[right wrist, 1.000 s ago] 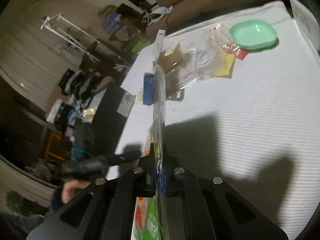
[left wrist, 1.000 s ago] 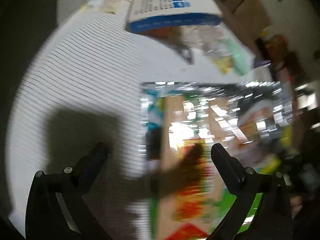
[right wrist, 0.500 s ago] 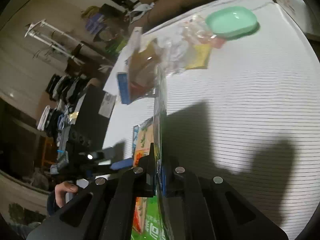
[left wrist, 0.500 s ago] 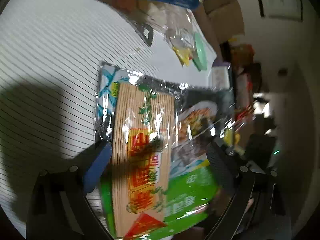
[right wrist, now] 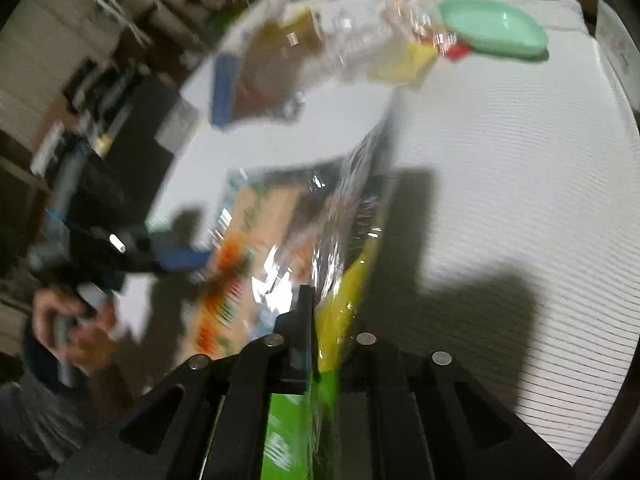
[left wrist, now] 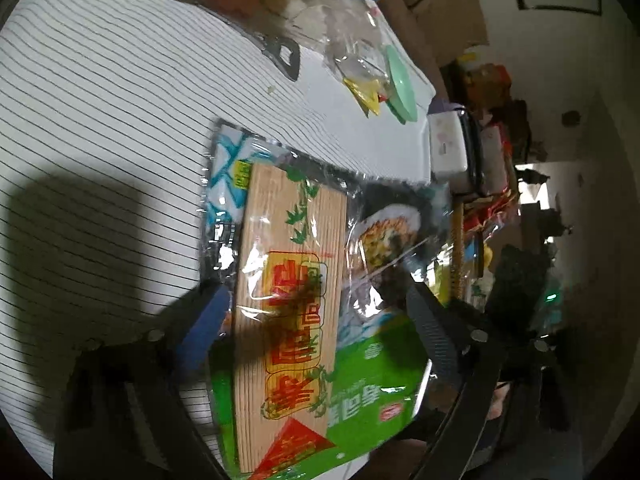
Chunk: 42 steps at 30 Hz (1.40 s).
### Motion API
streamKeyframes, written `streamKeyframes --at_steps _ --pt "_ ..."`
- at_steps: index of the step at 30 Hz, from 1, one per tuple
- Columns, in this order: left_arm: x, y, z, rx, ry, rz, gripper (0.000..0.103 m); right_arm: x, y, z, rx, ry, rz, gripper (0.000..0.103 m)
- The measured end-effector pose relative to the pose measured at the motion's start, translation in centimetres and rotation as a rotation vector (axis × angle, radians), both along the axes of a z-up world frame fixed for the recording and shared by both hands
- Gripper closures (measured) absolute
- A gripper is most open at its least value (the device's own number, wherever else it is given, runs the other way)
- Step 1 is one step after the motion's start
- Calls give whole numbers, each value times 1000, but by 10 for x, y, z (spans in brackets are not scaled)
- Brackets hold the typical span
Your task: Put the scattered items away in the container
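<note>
Clear-wrapped packet is straddled by the closing left gripper, pads apart; its edge is loosely pinched in the opening right gripper. Striped cloth underneath.

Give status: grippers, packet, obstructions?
Left gripper closing around packet. Right gripper opening, packet edge between jaws. Nothing blocking on the white cloth.
</note>
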State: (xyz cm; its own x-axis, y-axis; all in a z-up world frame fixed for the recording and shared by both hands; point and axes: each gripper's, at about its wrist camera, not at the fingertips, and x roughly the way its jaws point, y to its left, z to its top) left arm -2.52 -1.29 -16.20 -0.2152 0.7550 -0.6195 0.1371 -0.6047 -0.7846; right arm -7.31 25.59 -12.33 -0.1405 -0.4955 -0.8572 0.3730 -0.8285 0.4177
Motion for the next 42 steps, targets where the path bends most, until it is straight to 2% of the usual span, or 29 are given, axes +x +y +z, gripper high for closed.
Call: streamKeyframes --at_steps 2,7,10,12,14,15,17,20,22,24,25,26,28,32,35,37,40,42 --pt "1 -3 -1 6 -2 6 19 2 3 -11 -17 -39 8 79" --pt "5 -3 2 -35 23 -10 17 8 -5 -17 -182 -143 46 78" --pt "6 -9 6 -65 35 -5 16 15 -22 -6 -104 -59 103 95" --pt "5 -19 5 -54 11 0 16 15 -21 2 -123 -49 82 97" --pt "4 -28 4 -48 -29 13 14 13 -13 13 -186 -33 52 98" --pt "4 -33 4 -50 -39 25 8 12 -8 21 -217 -15 40 99" --pt "6 -42 5 -55 -35 71 3 11 4 38 -309 12 6 99" --pt "9 -44 -1 20 -28 131 0 9 24 51 -498 -1 -38 100" --pt "8 -34 -2 31 -15 109 0 9 31 54 -602 -19 -44 100" --pt "7 -22 -8 132 -14 91 0 8 34 52 -646 -44 -57 100" --pt "7 -17 -14 199 -31 88 1 8 31 48 -632 -55 -67 100" --pt "6 -13 -15 200 -33 90 1 7 29 43 -623 -68 -77 100" --pt "5 -3 -12 154 6 77 1 4 32 34 -600 -87 -106 100" --pt "4 7 -12 111 33 48 3 3 30 25 -414 -73 -107 100" --pt "3 6 -13 122 31 57 4 7 26 21 -265 -47 -87 100" --pt "1 4 -14 148 29 66 6 7 26 20 -255 -49 -87 100" --pt "-3 0 -6 168 55 66 21 4 30 25 -269 -28 -93 100" --pt "-5 -4 3 157 95 52 42 3 38 31 -295 -9 -94 100"
